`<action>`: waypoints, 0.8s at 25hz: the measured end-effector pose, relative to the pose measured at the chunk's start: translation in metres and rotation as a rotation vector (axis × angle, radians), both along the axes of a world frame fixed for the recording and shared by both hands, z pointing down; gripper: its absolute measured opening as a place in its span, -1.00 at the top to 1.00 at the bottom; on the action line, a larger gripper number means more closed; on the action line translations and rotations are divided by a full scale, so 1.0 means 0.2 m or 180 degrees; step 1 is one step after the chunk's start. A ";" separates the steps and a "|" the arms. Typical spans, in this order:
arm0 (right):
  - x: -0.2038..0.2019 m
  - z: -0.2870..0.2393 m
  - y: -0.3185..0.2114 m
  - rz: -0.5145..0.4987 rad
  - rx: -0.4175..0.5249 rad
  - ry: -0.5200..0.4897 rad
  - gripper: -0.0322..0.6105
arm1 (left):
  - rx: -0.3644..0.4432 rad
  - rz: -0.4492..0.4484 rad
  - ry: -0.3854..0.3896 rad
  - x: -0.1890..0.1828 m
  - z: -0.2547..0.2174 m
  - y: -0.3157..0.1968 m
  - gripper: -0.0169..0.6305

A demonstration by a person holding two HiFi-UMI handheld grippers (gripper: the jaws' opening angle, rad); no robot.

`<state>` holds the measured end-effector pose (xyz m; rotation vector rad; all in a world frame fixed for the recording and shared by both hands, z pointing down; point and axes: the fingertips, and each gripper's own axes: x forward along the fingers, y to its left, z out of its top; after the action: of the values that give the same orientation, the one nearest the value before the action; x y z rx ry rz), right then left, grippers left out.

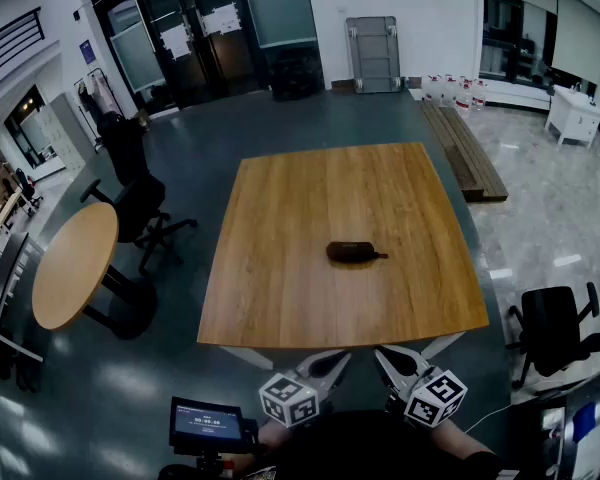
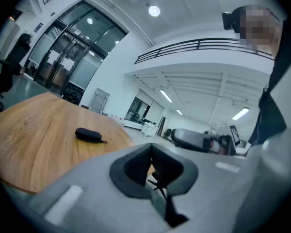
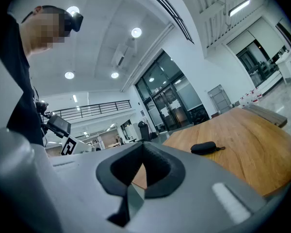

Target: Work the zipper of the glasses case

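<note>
A dark oval glasses case (image 1: pixel 354 253) lies zipped near the middle of the wooden table (image 1: pixel 280 298), its pull tab pointing right. The left gripper view has the glasses case (image 2: pixel 88 135) far off, and the right gripper view has the glasses case (image 3: pixel 205 148) far off too. My left gripper (image 1: pixel 332 362) and right gripper (image 1: pixel 387 358) hover side by side just off the table's near edge, both shut and empty, well short of the case.
A round wooden side table (image 1: pixel 72 264) and a black office chair (image 1: pixel 140 208) stand to the left. Another black chair (image 1: pixel 555 330) is at the right. A small screen (image 1: pixel 210 426) sits near my body. A low wooden bench (image 1: pixel 465 153) lies beyond the table's far right corner.
</note>
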<state>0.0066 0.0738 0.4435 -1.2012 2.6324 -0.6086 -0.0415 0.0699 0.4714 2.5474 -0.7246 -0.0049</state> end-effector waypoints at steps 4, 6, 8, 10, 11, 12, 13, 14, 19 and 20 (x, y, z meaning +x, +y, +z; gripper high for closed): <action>0.02 0.01 0.01 0.0005 0.0006 -0.0003 0.89 | -0.0009 -0.0009 -0.0001 0.01 0.01 0.01 0.94; 0.02 0.01 0.02 -0.0003 0.0013 -0.0002 0.89 | -0.0011 -0.0018 -0.0001 0.02 0.01 0.01 0.94; 0.02 0.01 0.02 -0.0009 0.0019 0.0001 0.89 | -0.0009 -0.0027 -0.0001 0.02 0.01 0.01 0.94; 0.02 0.00 0.01 -0.0014 0.0026 0.0002 0.89 | -0.0007 -0.0032 -0.0005 0.01 0.01 0.01 0.94; 0.01 0.00 0.01 -0.0021 0.0028 0.0003 0.89 | -0.0007 -0.0035 -0.0009 0.01 0.01 0.01 0.94; 0.01 0.00 0.02 -0.0029 0.0028 0.0003 0.89 | -0.0010 -0.0041 -0.0013 0.01 0.01 0.01 0.94; 0.01 0.00 0.02 -0.0036 0.0027 0.0001 0.89 | -0.0015 -0.0047 -0.0014 0.00 0.01 0.02 0.94; 0.01 0.00 0.03 -0.0040 0.0029 -0.0001 0.89 | -0.0023 -0.0054 -0.0014 0.00 0.01 0.03 0.94; 0.00 -0.05 0.08 -0.0091 0.0164 0.0015 0.88 | -0.0007 -0.0084 0.0000 0.00 0.00 0.07 0.94; 0.01 -0.06 0.08 -0.0104 0.0187 0.0020 0.88 | 0.0012 -0.0091 0.0006 0.00 -0.01 0.07 0.94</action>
<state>0.0078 0.0900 0.4320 -1.1474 2.6605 -0.5299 -0.0409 0.0833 0.4694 2.5400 -0.7609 -0.0179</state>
